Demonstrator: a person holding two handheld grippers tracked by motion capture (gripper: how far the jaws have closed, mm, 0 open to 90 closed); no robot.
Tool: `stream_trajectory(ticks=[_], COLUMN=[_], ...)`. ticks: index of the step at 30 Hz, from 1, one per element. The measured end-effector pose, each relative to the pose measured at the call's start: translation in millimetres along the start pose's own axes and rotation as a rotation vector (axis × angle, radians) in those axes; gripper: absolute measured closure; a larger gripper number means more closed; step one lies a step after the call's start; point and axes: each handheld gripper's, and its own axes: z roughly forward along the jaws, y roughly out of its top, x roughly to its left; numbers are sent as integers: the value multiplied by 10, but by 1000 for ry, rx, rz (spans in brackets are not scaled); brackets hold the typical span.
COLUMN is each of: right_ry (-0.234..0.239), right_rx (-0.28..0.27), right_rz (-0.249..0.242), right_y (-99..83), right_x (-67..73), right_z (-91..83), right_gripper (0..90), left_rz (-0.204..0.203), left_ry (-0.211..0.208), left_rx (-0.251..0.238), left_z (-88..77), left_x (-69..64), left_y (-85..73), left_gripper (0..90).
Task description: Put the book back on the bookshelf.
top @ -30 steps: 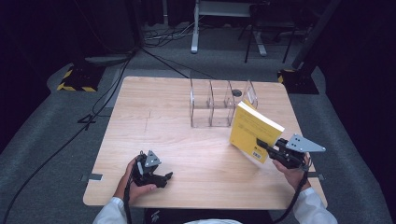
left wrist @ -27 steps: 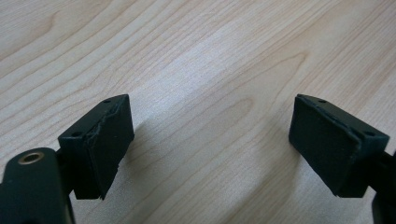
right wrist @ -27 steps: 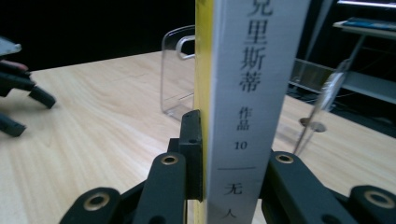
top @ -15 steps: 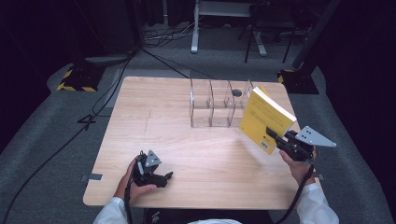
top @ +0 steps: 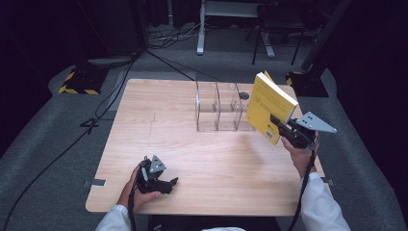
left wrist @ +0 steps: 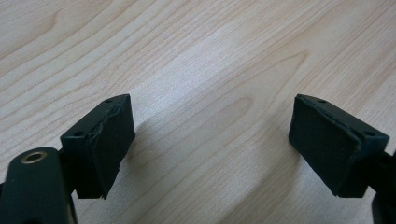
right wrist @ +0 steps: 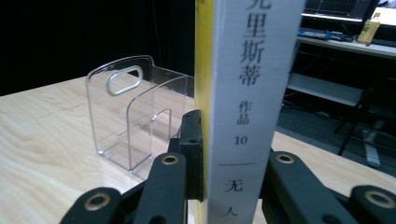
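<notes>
Right gripper clamps the yellow book, held upright above the counter's right edge, just right of the clear rack; left gripper rests released.

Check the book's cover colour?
Yellow cover, white spine; the book shows best in the high view.

counter: pale wood grain, smooth, matt
rack: clear plastic, glossy
book: yellow paper cover, white spine, smooth
tool pads: black, matt, frayed edge
floor: grey carpet, rough
</notes>
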Motion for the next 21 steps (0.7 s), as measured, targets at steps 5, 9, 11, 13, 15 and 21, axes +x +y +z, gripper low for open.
stream_trajectory(ticks=[5,9,11,13,15,21], right_ry=[-26,-36,-56,-70,-80,-94], right_rx=[7,13,23,24,31,38], right_rz=[7,-1,-3,-8,-6,5], right_y=[80,104,121,128,141,173], right_x=[-7,0,-4,-21,-42,-90], right_z=[181,291,390,452,513,694], right_gripper=[762,762,762,762,762,762], left_rz=[-5,-5,4,3,-2,-2], left_ry=[4,5,12,7,8,6], left_rx=[-3,-2,-6,-2,-5,-3], left_z=[-8,-12,-15,-18,-15,-18], left_x=[-14,-16,-16,-17,-21,-21], left_y=[-10,-13,-17,-17,-19,-21], left_gripper=[150,150,151,152,153,153])
